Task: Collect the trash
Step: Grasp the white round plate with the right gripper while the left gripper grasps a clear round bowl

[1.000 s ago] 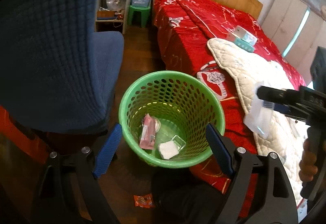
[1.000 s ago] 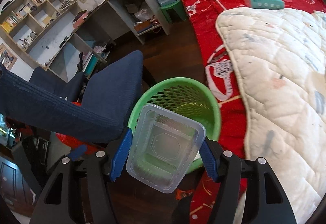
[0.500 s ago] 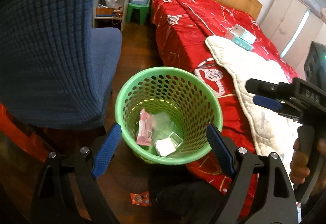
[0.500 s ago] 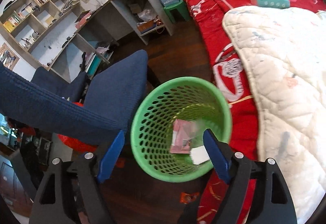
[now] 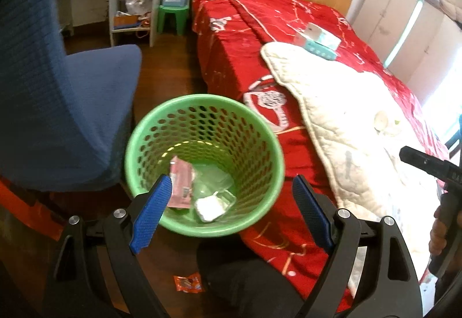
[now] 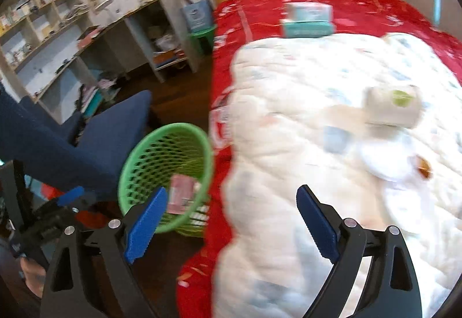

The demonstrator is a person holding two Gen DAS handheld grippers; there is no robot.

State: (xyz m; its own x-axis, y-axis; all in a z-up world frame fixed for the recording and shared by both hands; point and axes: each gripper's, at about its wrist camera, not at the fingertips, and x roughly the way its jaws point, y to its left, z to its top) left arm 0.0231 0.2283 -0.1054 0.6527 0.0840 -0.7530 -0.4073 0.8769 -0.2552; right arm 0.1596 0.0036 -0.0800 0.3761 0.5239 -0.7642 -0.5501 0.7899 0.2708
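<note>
A green mesh basket (image 5: 268, 144) stands on the wood floor beside the bed; it also shows in the right wrist view (image 6: 138, 156). Inside lie a pink wrapper (image 5: 180, 185), a clear plastic tray (image 5: 212, 178) and a white wad (image 5: 208, 206). My left gripper (image 5: 231, 211) is open and empty just above the basket's near rim. My right gripper (image 6: 231, 219) is open and empty over the white quilt (image 6: 303, 144). On the quilt lie a white cup with a green dot (image 6: 392, 108), a white lid (image 6: 381, 156) and a small brown scrap (image 6: 424, 165).
An orange wrapper (image 5: 187, 283) lies on the floor near the basket. A blue chair (image 5: 72, 104) stands left of the basket. Two tissue packs (image 5: 317, 40) sit on the red bedspread (image 5: 245, 37). A desk with shelves (image 6: 86, 37) stands at the back left.
My right gripper let go of the clear plastic tray, which now lies in the basket. It then swung right, from over the basket to over the quilt. The left gripper shifted slightly.
</note>
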